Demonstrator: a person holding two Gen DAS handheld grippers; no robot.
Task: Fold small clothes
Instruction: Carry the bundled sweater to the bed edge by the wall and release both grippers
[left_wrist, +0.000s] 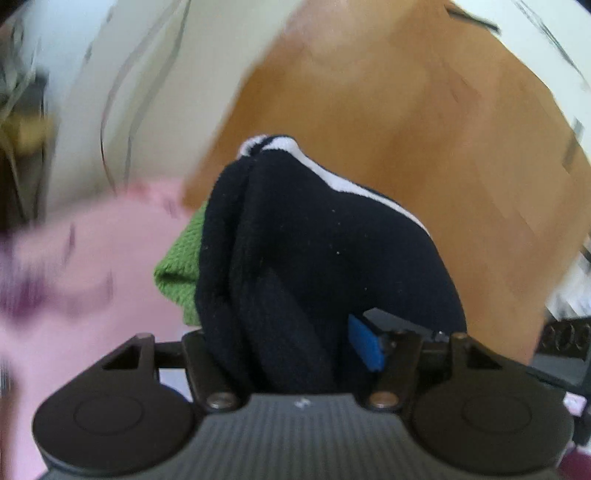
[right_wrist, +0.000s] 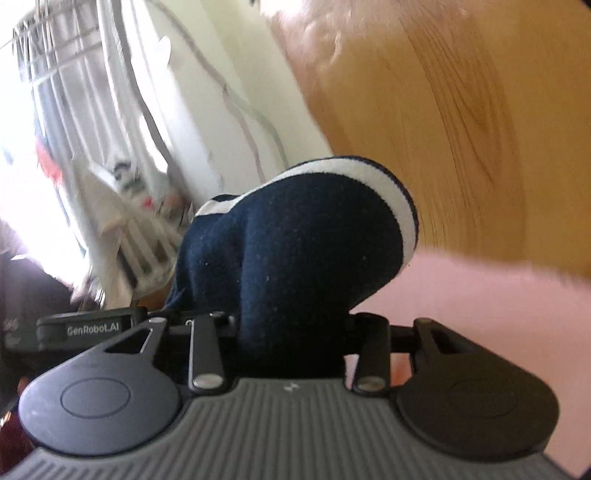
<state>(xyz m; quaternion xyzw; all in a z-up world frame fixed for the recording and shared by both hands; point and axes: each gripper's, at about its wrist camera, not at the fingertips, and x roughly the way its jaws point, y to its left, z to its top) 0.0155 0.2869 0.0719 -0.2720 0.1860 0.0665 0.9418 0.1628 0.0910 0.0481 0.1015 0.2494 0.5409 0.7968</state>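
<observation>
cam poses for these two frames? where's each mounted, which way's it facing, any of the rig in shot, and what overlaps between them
Left wrist: sits on the left gripper, looks forward and somewhat down along its fingers; navy garment with white trim bunched between the jaws, green cloth behind, pink sheet, wooden panel. Own body: gripper housing and linkages only.
Right wrist: sits on the right gripper, same forward tilt; navy garment fills the jaws, window at left. Own body: gripper only, no hand.
Shared: the navy garment, pink sheet, wooden panel.
</observation>
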